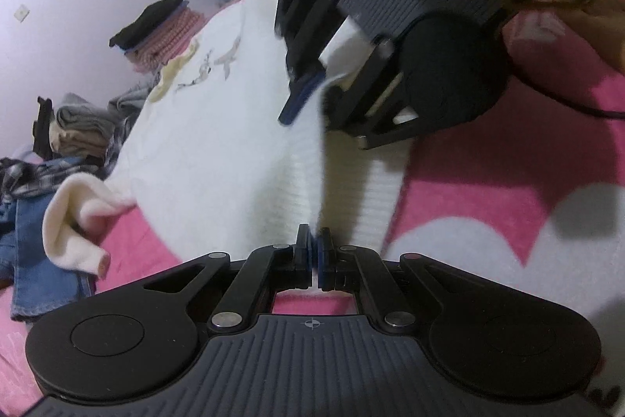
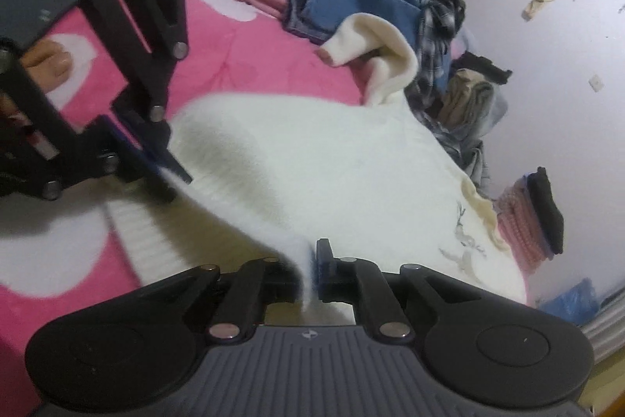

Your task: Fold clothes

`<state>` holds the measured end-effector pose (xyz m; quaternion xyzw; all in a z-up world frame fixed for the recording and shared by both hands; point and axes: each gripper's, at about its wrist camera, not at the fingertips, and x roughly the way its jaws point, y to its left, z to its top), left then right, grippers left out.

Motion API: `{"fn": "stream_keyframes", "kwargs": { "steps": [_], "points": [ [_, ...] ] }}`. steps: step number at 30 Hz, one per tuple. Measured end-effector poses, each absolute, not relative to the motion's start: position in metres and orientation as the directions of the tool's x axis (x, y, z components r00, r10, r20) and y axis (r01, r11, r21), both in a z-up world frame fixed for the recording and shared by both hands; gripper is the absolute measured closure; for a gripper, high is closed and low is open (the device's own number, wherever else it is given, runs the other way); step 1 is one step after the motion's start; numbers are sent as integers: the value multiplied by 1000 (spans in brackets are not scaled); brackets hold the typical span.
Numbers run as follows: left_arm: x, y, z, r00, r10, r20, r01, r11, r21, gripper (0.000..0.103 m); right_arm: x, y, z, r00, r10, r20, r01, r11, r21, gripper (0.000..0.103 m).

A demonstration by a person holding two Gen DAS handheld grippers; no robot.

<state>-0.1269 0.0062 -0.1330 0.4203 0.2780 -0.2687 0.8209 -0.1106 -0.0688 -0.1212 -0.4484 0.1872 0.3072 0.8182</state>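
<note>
A white knit sweater (image 1: 218, 143) with a small embroidered motif lies spread on a pink blanket (image 1: 488, 182). Its ribbed hem is lifted toward me. My left gripper (image 1: 314, 253) is shut on that hem, and in the right wrist view it (image 2: 172, 178) pinches the hem's far corner. My right gripper (image 2: 312, 260) has its jaws slightly apart, with the blurred white fabric (image 2: 332, 174) hanging between them and one finger hidden behind it. From the left wrist view, the right gripper (image 1: 316, 100) straddles the hem edge with a visible gap. A cream sleeve (image 1: 74, 217) curls off to the side.
Folded jeans (image 2: 351, 2) and a heap of plaid and grey clothes (image 2: 468, 96) lie beyond the sweater by the wall. A folded stack, black on pink (image 2: 535, 217), sits near the collar. A person's toes (image 2: 50, 65) rest on the blanket behind the left gripper.
</note>
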Motion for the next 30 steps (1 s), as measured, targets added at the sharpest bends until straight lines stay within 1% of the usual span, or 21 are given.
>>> {"fn": "stream_keyframes", "kwargs": {
  "steps": [1,2,4,8,11,13,15,16,17,18,20,23,25,27,30],
  "points": [
    [-127,7,-133,701,-206,-683,675,502,541,101,-113,-69,-119,738,337,-584,-674,395,-624,73],
    [-127,7,-133,701,-205,-683,675,502,541,101,-116,-72,-117,728,341,-595,-686,374,-625,51],
    [-128,9,-133,701,-206,-683,674,502,541,101,-124,-79,-112,707,361,-608,-707,333,-624,40],
    [-127,10,-133,697,-204,-687,676,507,535,101,-135,-92,-104,623,406,-669,-780,253,-572,34],
    [-128,10,-133,698,-202,-687,675,505,537,101,-143,-99,-97,568,425,-705,-821,231,-522,33],
    [-129,10,-132,698,-201,-687,675,504,539,101,-144,-101,-87,529,460,-713,-848,257,-463,34],
    [-130,10,-132,698,-201,-687,675,506,537,101,-141,-102,-76,490,503,-712,-871,309,-381,36],
    [-131,10,-132,698,-201,-687,675,506,537,101,-135,-102,-71,470,524,-710,-879,348,-325,42],
    [-132,10,-132,698,-201,-687,675,506,537,101,-128,-100,-67,454,538,-710,-882,385,-272,54],
    [-132,10,-132,698,-201,-687,675,504,539,101,-121,-98,-66,441,547,-712,-881,413,-230,58],
    [-133,11,-131,698,-200,-687,676,500,542,101,-110,-93,-65,425,557,-714,-877,450,-172,76],
    [-136,11,-131,696,-199,-690,680,490,546,101,-99,-83,-79,422,518,-744,-874,450,-183,87],
    [-139,12,-130,689,-202,-696,688,482,542,101,-91,-80,-90,425,492,-760,-871,451,-195,91],
    [-141,12,-129,682,-206,-701,696,479,536,101,-84,-78,-96,427,480,-766,-868,457,-197,92],
    [-140,14,-128,671,-210,-711,703,486,519,101,-78,-76,-95,442,489,-752,-859,472,-198,93]
  ]
}}
